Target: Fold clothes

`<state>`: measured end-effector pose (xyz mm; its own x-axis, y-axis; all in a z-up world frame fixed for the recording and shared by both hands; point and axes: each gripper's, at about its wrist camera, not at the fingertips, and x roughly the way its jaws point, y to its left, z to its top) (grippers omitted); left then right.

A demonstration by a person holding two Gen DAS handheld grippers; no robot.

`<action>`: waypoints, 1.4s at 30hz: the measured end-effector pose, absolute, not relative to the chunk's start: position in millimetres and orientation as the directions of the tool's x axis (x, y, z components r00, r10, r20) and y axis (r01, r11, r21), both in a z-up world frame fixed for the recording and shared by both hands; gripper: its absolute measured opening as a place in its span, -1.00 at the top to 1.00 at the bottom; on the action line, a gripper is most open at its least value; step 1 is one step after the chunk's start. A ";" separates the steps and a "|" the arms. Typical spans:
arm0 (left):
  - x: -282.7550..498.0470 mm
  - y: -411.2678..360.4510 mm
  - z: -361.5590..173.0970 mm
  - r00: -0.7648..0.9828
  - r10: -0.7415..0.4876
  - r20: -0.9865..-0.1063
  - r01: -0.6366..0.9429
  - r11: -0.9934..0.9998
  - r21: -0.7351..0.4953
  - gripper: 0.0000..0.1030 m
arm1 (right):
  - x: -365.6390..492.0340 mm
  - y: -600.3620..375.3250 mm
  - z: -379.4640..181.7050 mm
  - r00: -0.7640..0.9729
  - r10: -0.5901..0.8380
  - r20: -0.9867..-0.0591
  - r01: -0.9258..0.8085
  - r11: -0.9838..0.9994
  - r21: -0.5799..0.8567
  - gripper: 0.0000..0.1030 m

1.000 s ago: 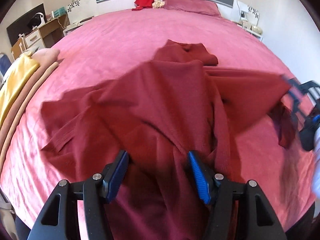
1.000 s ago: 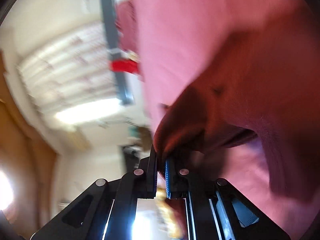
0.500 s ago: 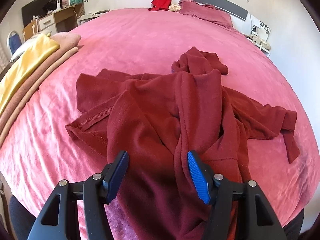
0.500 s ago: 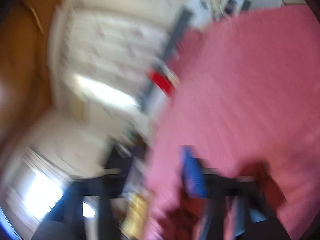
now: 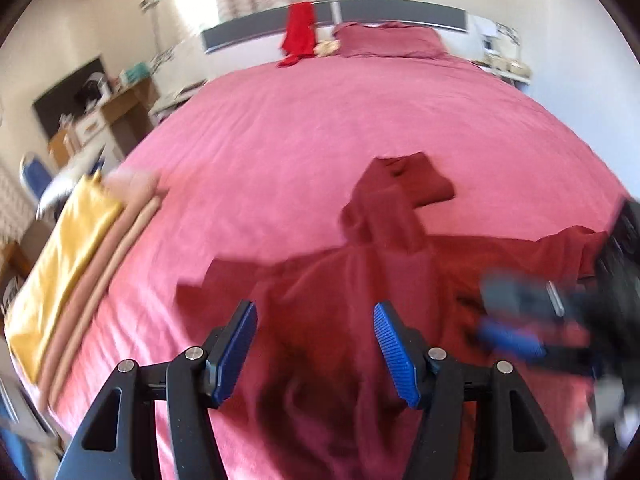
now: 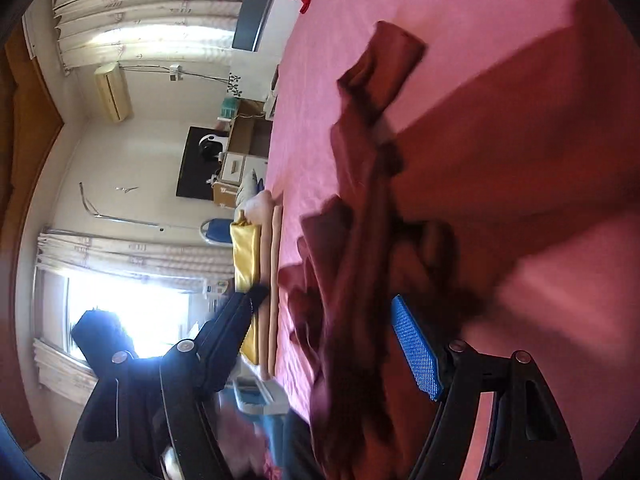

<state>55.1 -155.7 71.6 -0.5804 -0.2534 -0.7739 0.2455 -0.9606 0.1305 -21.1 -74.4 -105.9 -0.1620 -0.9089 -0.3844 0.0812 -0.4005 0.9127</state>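
- Garment [image 5: 360, 280], dark red, is spread crumpled on the pink bed [image 5: 320, 120], right of the folded stack [image 5: 80, 264].
- Left gripper [image 5: 316, 354] and right gripper [image 6: 324, 344] are held spread, grasping nothing.
- Soft, limp cloth is judged; a hem or sleeve edge should be taken.
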 end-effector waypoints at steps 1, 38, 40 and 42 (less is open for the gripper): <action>67.5 -165.4 68.6 -0.570 -0.255 -0.781 0.262 -0.957 0.122 -0.21 | -29.3 -80.6 -106.3 -0.159 -0.896 -0.414 0.080 -0.430 0.899 -0.41; 160.1 -289.0 56.0 -0.486 -0.401 -0.776 0.495 -0.859 0.133 -0.22 | 33.6 -92.9 -67.7 -0.120 -0.897 -0.425 0.142 -0.439 0.887 -0.51; 135.6 -275.0 42.7 -0.464 -0.433 -0.773 0.430 -0.873 0.230 -0.22 | 19.5 -44.5 -81.3 -0.219 -0.860 -0.461 0.035 -0.479 0.877 -0.51; 115.1 -263.5 27.1 -0.434 -0.501 -0.749 0.373 -0.857 0.356 -0.22 | 5.3 -34.0 -94.7 -0.257 -0.868 -0.424 -0.032 -0.431 0.902 -0.51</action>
